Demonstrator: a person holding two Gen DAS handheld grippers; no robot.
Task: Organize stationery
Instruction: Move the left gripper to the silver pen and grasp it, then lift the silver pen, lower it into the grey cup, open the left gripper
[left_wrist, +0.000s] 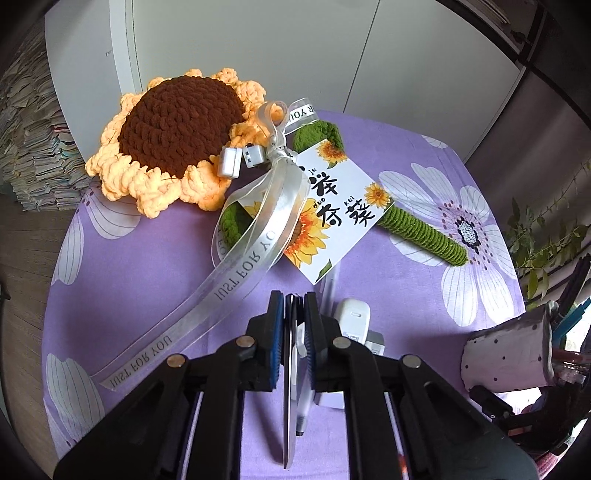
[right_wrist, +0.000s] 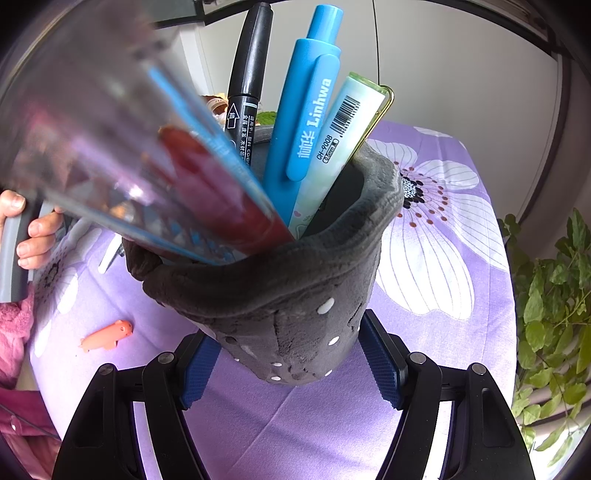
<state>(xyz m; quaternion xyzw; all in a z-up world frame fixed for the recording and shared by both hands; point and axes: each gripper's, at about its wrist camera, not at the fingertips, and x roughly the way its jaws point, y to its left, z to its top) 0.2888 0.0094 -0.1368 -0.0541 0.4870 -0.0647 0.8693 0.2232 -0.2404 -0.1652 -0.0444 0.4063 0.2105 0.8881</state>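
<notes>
- Left wrist view, upper left of frame: one crocheted orange-and-brown sunflower (left_wrist: 173, 136) lies on the purple flower-print tablecloth (left_wrist: 369, 266), its green stem running toward the right, with one white printed ribbon (left_wrist: 236, 273) and one white sunflower gift card (left_wrist: 332, 210) tied on.
- Bottom centre: the left gripper (left_wrist: 294, 314) has its fingers pressed nearly together, pinching one thin flat dark-edged sheet (left_wrist: 290, 387), edge on; I cannot tell what it is.
- Just behind it on the cloth: one white pen (left_wrist: 304, 406) and one white correction-tape-like case (left_wrist: 352, 321).
- Right wrist view, left edge: a person's hand (right_wrist: 35, 229).
- Lower left: one small orange pig-shaped eraser (right_wrist: 107, 336) waits on the cloth.
- Centre: the right gripper (right_wrist: 291, 365) clamps one grey dotted fabric pen pouch (right_wrist: 291, 302), fingers spread around its base.
- Inside: one clear blurred ruler-like item (right_wrist: 110, 147), one black marker (right_wrist: 247, 81), one blue click pen (right_wrist: 306, 103), one pale green pen (right_wrist: 343, 133).
- My read: a flat item is picked up; next, carry it right and slot it into the pouch mouth.
</notes>
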